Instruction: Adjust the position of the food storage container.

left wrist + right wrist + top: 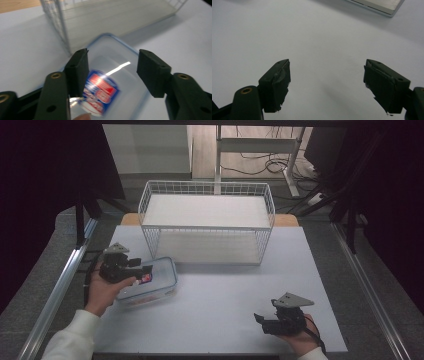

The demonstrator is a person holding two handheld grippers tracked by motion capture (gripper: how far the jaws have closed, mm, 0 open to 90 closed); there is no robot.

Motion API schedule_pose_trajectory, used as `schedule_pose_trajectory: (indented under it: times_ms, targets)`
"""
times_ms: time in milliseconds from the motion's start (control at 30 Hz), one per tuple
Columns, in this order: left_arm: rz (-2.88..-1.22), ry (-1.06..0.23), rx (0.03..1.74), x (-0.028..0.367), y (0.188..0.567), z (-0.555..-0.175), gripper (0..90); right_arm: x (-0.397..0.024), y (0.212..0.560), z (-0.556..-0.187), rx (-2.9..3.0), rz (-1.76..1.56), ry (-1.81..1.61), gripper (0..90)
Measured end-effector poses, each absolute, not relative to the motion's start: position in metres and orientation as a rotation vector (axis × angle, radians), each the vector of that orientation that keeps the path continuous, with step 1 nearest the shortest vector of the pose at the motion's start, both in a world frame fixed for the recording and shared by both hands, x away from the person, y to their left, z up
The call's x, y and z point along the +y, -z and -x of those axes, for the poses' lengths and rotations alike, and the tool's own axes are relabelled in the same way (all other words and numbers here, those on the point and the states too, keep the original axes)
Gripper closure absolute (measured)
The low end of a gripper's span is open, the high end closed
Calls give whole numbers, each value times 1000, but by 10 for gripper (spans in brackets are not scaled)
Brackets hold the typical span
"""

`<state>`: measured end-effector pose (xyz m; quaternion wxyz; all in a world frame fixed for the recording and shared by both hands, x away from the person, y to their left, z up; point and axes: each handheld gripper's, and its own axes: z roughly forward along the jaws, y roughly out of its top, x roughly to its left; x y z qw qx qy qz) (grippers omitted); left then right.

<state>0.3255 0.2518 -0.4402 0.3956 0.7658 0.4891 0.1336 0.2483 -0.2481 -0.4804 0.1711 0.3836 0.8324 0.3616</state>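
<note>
Two grippers working | left gripper (146, 271) hovering over clear lidded container (159, 281), jaws apart with the red-and-blue label (100, 94) between them, pads pressing nothing | container sitting on white table (225, 300), just in front of wire basket (207, 222) | right gripper (260, 321) resting near the table's front edge, jaws spread wide, gripping nothing

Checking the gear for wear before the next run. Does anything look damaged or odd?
Yes. The right gripper has frayed pads: pale, ragged bits hang off both jaw edges. On the left, the clear box sits askew to the table edge, with a red-and-blue packet showing between the open jaws.
</note>
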Motion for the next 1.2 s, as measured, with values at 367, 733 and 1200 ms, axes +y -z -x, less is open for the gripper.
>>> schedule_pose_trajectory:
  times_ms: [367,733,1200]
  targets:
    - [-1991,-303,1380,286,458,-383,878,-247,481,-249,2364,-1088,-1016,218]
    - [-2134,-247,1350,280,484,-405,900,-250,483,-250,2359,-1096,-998,217]
    - [-2153,-190,1310,270,487,-402,900,-256,480,-251,2330,-1111,-1001,216]
